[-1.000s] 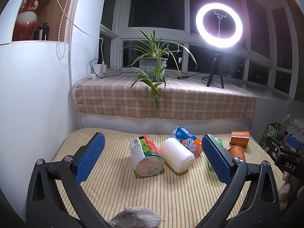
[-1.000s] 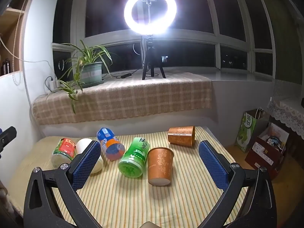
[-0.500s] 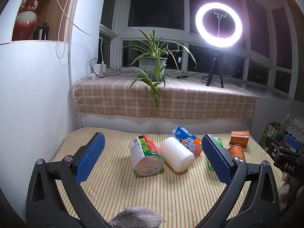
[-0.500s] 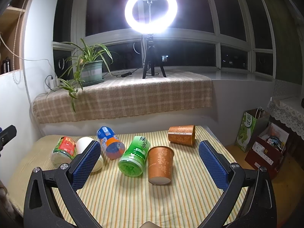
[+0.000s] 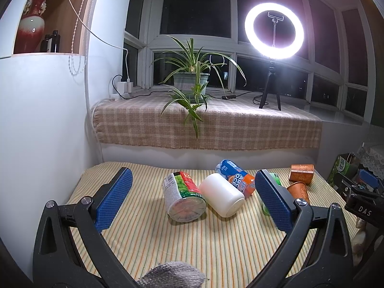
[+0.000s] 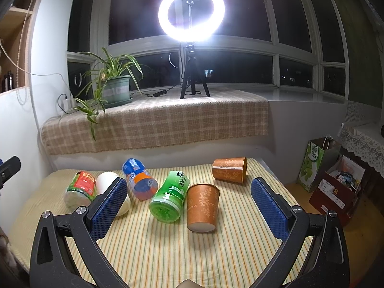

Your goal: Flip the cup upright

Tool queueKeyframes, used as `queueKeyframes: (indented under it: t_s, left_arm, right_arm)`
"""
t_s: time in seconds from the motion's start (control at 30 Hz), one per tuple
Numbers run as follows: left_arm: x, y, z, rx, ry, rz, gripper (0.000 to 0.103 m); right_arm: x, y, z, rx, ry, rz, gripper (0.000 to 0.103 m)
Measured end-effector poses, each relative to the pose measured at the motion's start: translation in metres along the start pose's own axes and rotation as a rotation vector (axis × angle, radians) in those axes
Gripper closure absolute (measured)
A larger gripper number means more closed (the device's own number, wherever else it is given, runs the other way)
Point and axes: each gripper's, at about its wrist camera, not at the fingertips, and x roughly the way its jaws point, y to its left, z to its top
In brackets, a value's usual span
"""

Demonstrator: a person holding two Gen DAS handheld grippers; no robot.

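Note:
Several cups lie on their sides on the striped table point(image 6: 168, 252). A brown patterned cup point(image 6: 202, 207) lies base toward me between the fingers of my right gripper point(image 6: 189, 206), which is open and empty. A second brown cup point(image 6: 229, 170) lies behind it. A green cup point(image 6: 169, 200), a blue-orange cup point(image 6: 140, 182), a white cup point(image 6: 108, 182) and a red-green cup point(image 6: 80, 187) lie to the left. My left gripper point(image 5: 192, 202) is open and empty, with the red-green cup point(image 5: 183, 200) and white cup point(image 5: 222, 194) between its fingers, farther off.
A ledge with checked cloth point(image 6: 156, 122) runs behind the table, holding a potted plant point(image 6: 115, 88) and a lit ring light point(image 6: 192, 14) on a tripod. A white wall point(image 5: 43, 132) is at left. Bags and boxes point(image 6: 331, 187) stand on the floor at right.

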Motion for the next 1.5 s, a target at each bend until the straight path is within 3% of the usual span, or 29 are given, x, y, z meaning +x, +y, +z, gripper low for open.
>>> queueKeyframes:
  t_s: [1.5]
  left_arm:
    - [0.018, -0.026, -0.004, 0.066, 0.03, -0.033, 0.0]
  right_arm:
    - [0.012, -0.021, -0.008, 0.039, 0.063, -0.018, 0.0]
